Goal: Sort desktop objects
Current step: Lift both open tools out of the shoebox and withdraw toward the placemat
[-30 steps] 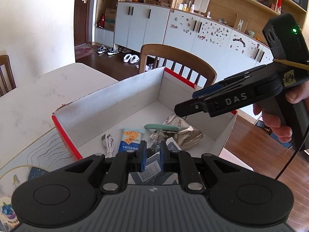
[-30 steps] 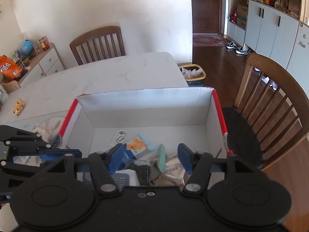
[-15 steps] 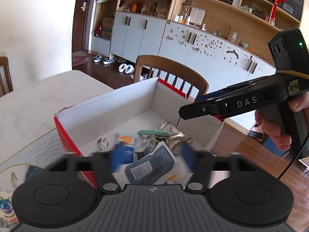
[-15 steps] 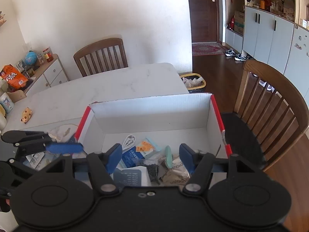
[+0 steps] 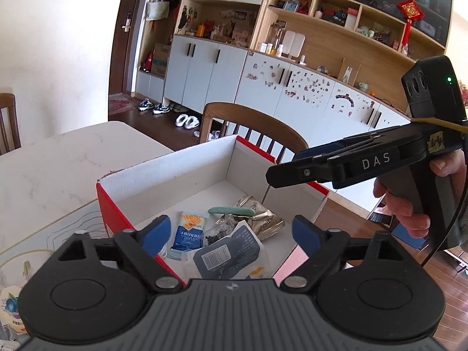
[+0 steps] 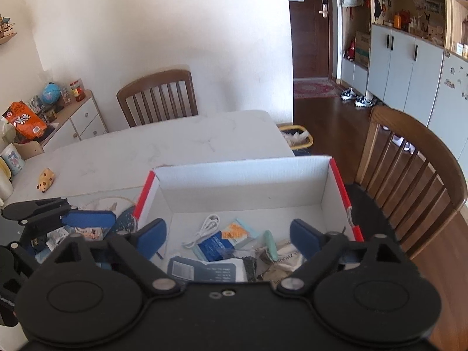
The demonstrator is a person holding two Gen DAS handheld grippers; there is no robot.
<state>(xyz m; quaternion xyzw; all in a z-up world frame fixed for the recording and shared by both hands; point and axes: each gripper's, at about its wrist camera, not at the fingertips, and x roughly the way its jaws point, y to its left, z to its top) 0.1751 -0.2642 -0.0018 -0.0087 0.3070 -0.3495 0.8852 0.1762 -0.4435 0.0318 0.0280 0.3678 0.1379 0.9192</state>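
**Both grippers open over the sorting box**

The left gripper (image 5: 231,232) hangs above the near edge of the cardboard box (image 5: 175,172), its jaws opening and already spread wide; nothing is between the blue pads (image 5: 155,231), which press on nothing. The right gripper (image 6: 228,235) hangs over the same box from the other side, its jaws also opening, wide and empty. In the left wrist view a hand (image 5: 409,204) holds the right gripper's handle above the box's right wall.

The box, white inside with red outer edges, sits at the table's (image 6: 175,143) edge beside a wooden chair (image 6: 409,158). On its floor lie a dark blue packet with a barcode label (image 5: 231,251) near the near wall, a blue and white sachet (image 5: 190,229) beside it, a white cable (image 6: 204,229) toward the left wall, a mint-green pen-like thing (image 5: 231,211), and a crinkled silver-brown wrapper (image 5: 263,219) under it, toward the right wall. A small yellow spotted toy (image 6: 45,179) rests on the table well apart from the box, near the far left edge.
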